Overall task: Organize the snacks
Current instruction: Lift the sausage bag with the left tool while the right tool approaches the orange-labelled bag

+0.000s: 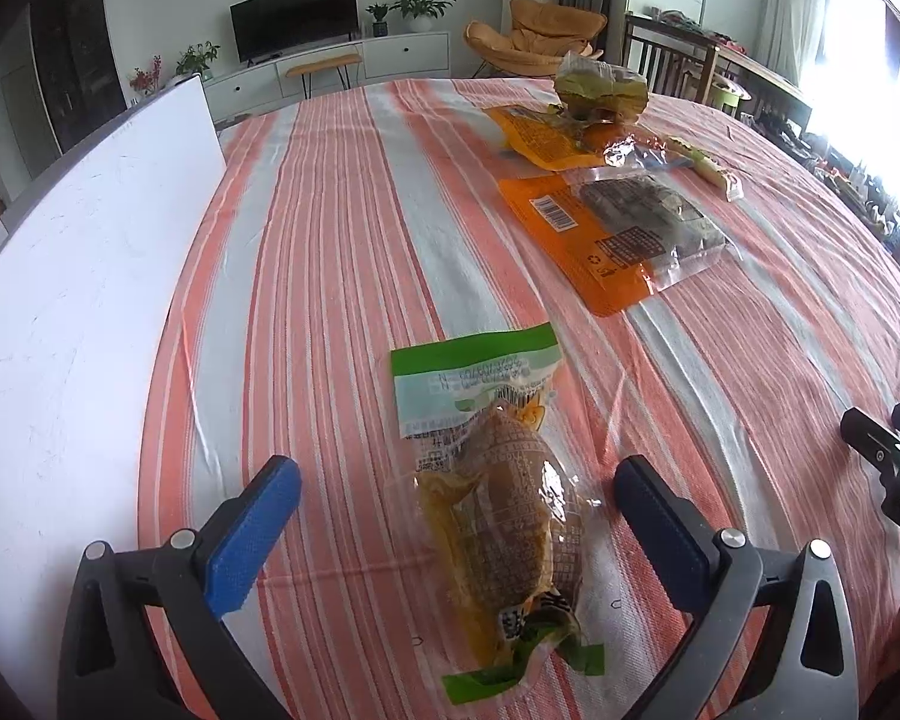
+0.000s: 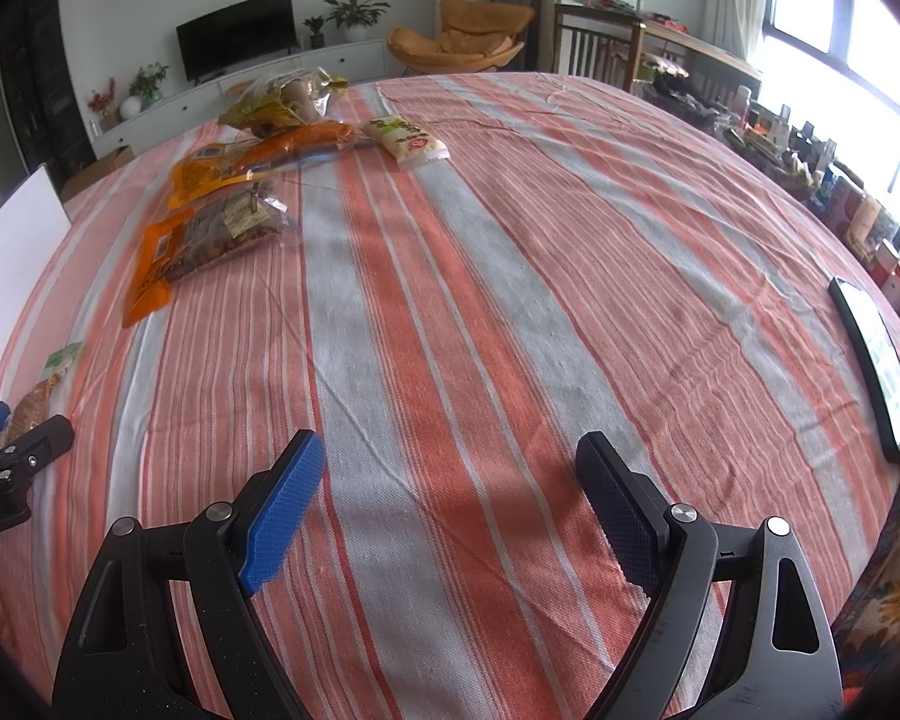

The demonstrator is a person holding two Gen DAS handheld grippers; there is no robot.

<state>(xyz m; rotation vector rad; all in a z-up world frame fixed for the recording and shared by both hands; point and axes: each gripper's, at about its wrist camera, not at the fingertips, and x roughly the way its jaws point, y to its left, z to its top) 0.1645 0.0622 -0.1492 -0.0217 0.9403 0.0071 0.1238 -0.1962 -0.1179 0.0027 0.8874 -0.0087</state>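
The left claw (image 1: 456,498) stands wide open, its blue pads either side of a green-topped snack packet (image 1: 498,516) that lies flat on the striped desk (image 1: 330,240); neither pad touches the wrapper. The right claw (image 2: 450,504) is equally wide open and holds nothing, with only bare cloth between its pads. Farther out, near the far edge of the desk, four more snacks sit in a loose group: two orange packets (image 1: 618,240), one beyond the other, a crumpled clear bag (image 1: 600,90) resting on the farther one, and a slim pale packet (image 2: 405,141) just beside them. A white board (image 1: 78,276) stands along the desk's left side. Only the right wrist view shows the dark phone (image 2: 879,372) lying near the desk's right edge, and it shows the green-topped packet merely as a sliver at the left border.
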